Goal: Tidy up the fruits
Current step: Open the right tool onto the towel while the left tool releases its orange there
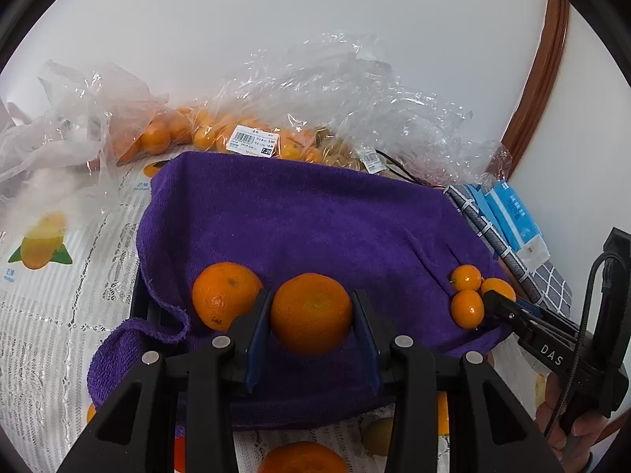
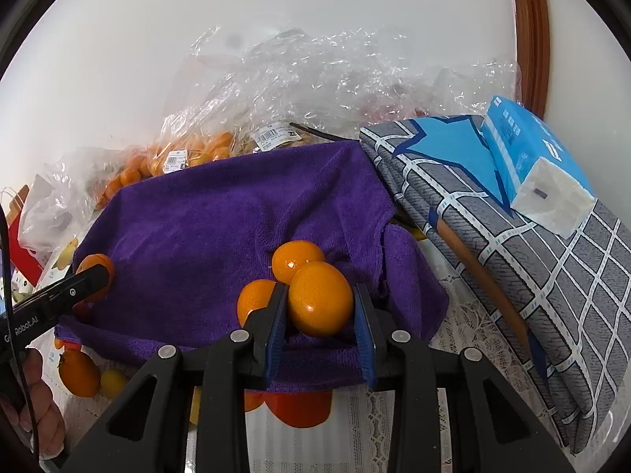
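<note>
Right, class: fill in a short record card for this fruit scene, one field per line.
Surface: purple towel
Left hand-held gripper: closed around a tangerine
Second tangerine: on the towel, just left of it
Right hand-held gripper: closed around a kumquat
Other kumquats: two beside it
Behind towel: bags of fruit

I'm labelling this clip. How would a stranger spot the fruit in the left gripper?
Find the purple towel. Two tangerines sit at its near edge; the target tangerine is the right-hand one, between the left gripper's blue pads.
</note>
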Tool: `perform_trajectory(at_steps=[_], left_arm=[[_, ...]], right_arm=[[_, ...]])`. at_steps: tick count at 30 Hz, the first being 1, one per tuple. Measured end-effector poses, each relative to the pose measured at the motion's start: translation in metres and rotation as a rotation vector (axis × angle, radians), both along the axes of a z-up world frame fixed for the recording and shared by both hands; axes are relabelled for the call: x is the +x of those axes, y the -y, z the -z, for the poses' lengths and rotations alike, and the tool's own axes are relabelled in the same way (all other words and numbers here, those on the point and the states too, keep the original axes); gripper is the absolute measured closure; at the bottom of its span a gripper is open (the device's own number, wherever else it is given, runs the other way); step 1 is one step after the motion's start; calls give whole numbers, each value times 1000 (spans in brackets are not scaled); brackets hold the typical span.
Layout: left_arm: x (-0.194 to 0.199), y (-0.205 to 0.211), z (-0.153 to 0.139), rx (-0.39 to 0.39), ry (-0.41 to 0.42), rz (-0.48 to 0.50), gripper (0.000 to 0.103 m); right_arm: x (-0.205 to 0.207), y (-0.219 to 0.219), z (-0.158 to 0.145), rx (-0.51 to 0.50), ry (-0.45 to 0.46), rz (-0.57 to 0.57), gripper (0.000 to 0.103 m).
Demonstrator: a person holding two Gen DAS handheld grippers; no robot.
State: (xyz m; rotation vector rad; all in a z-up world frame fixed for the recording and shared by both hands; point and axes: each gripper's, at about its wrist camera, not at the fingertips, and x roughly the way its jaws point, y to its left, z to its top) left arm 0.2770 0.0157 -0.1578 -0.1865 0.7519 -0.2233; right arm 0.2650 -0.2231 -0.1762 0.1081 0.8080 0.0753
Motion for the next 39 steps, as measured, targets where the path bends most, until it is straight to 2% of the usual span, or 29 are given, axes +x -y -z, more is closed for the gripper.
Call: perform_trajectory(at_steps=[6, 10, 13, 16, 17, 21, 25, 28, 32, 39], left_arm=[[2, 4, 3, 30, -13, 4, 65], [1, 6, 3, 41, -14, 12, 65], [1, 8, 4, 46, -23, 18, 64], [-1, 9, 1, 53, -2, 18, 57], [-2, 9, -1, 51, 7, 19, 53], [-5, 8, -6, 47, 37, 14, 46], [-9, 6, -12, 61, 75, -12, 46], [-18, 6, -20, 74, 144, -20, 46], [-28, 8, -28, 88, 197, -18, 46], [-35, -1, -35, 36, 196, -14, 46]], right_arm=[[-2, -1, 0, -8, 10, -7, 68], [-3, -2, -1, -22, 25, -7, 55], [-6, -4, -3, -37, 40, 0, 51], [-9, -4, -5, -39, 61, -5, 45], [-11, -4, -7, -40, 70, -6, 44], [-16, -1, -12, -31, 109, 3, 44], [-24, 2, -23, -70, 142, 63, 44], [-33, 1, -31, -91, 149, 81, 44], [-50, -5, -37, -163, 168, 93, 44], [-75, -4, -42, -114, 126, 63, 44]])
